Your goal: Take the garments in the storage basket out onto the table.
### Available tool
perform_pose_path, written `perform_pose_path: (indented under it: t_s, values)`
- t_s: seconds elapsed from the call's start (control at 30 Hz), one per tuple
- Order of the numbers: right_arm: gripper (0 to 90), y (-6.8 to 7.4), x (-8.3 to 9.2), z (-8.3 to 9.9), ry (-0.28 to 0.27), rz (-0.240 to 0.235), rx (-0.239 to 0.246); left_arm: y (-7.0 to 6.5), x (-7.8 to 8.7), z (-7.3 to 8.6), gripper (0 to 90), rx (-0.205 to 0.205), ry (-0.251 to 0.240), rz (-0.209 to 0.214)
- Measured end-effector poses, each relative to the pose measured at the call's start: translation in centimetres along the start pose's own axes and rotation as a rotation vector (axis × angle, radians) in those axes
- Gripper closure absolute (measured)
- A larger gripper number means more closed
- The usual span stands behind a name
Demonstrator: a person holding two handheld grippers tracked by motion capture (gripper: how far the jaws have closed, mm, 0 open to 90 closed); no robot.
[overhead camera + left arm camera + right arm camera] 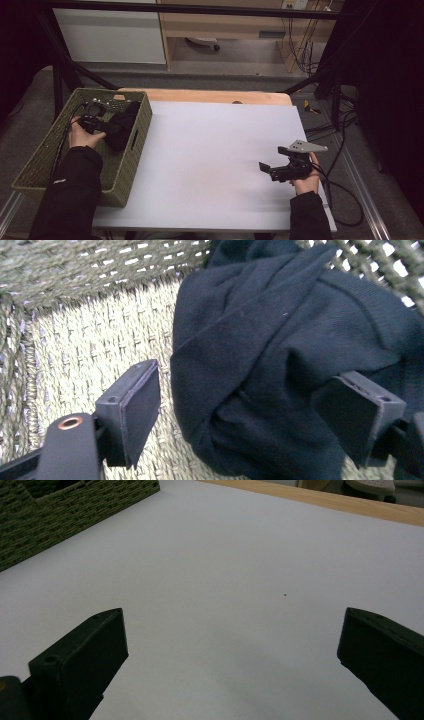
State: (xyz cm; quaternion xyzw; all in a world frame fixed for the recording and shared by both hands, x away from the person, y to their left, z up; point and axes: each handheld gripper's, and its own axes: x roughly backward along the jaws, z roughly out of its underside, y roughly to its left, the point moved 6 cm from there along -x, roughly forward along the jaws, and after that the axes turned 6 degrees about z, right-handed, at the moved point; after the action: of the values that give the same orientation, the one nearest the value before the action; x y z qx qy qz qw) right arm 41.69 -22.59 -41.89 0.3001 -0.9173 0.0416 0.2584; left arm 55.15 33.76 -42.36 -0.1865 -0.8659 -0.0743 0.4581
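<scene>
Your left claw [250, 415] is gaping around the dark cloth [280, 355] at the basket's [131, 150] three o'clock wall; start closing on its thick fold.

Black long sleeves [70, 200] cover both forearms; black grippers trail cables, the right gripper [274, 170] carrying a grey three-cornered plate at twelve o'clock.
</scene>
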Motion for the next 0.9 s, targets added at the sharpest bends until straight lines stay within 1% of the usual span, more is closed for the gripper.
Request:
perform_pose_path:
  t_s: [0.1, 0.13, 0.2, 0.23, 0.37, 0.4, 0.47, 0.5, 0.53, 0.57, 0.6, 0.63, 0.67, 0.7, 0.73, 0.77, 0.8, 0.9]
  values:
    - [0.3, 0.0, 0.0, 0.0, 0.002, -0.002, -0.002, -0.1, -0.8, 0.1, 17.0, 0.013, 0.001, 0.044]
    - [0.3, 0.0, 0.0, 0.0, 0.002, -0.003, -0.001, -0.2, -1.3, 0.1, 16.1, 0.017, 0.01, 0.055]
    - [0.3, 0.0, 0.0, 0.0, 0.002, -0.002, 0.0, -0.2, -1.5, 0.1, 15.5, 0.018, 0.013, 0.056]
    - [0.3, 0.0, 0.0, 0.0, 0.003, -0.002, -0.002, -0.1, -1.7, 0.2, 14.9, 0.026, 0.017, 0.063]
    - [0.3, 0.0, 0.0, 0.0, 0.001, -0.002, 0.0, 0.2, -2.4, 0.6, 11.8, 0.072, 0.043, 0.085]
    - [0.3, 0.0, 0.0, 0.0, 0.001, -0.002, -0.001, 0.3, -2.5, 0.7, 11.8, 0.09, 0.053, 0.095]
    - [0.3, 0.1, 0.0, 0.0, 0.003, -0.004, -0.001, 0.3, -2.6, 0.9, 12.0, 0.105, 0.064, 0.105]
    - [0.3, 0.1, 0.0, 0.0, 0.003, -0.004, -0.001, 0.3, -2.7, 1.0, 12.0, 0.108, 0.069, 0.104]
    - [0.3, 0.1, 0.0, 0.0, 0.002, -0.004, 0.0, 0.3, -2.8, 1.1, 12.2, 0.105, 0.076, 0.112]
    - [0.3, 0.1, 0.0, 0.0, 0.003, -0.005, 0.002, 0.2, -2.8, 1.1, 15.0, 0.104, 0.078, 0.116]
    - [0.3, 0.1, 0.0, 0.0, 0.004, -0.004, 0.0, 0.1, -2.8, 1.2, 19.9, 0.098, 0.086, 0.113]
    - [0.3, 0.1, 0.0, 0.0, 0.004, -0.004, 0.0, 0.1, -2.8, 1.2, 19.9, 0.091, 0.09, 0.114]
    - [0.4, 0.1, 0.0, 0.0, 0.001, -0.003, -0.002, -0.1, -2.8, 1.2, 21.8, 0.082, 0.094, 0.123]
    - [0.3, 0.0, 0.0, 0.0, 0.0, -0.003, -0.001, -0.2, -2.7, 1.2, 27.5, 0.078, 0.097, 0.125]
    - [0.3, 0.0, 0.1, 0.0, 0.002, -0.004, -0.002, -0.3, -2.7, 1.2, 29.4, 0.072, 0.104, 0.126]
    - [0.3, 0.0, 0.1, 0.0, 0.002, -0.004, -0.002, -0.3, -2.6, 1.2, 34.0, 0.072, 0.106, 0.128]
    - [0.3, 0.0, 0.0, 0.0, 0.0, -0.003, -0.001, -0.4, -2.6, 1.2, 36.0, 0.069, 0.109, 0.126]
    - [0.3, 0.1, 0.0, 0.0, 0.001, -0.003, -0.001, -0.6, -2.4, 1.1, 46.3, 0.054, 0.117, 0.109]
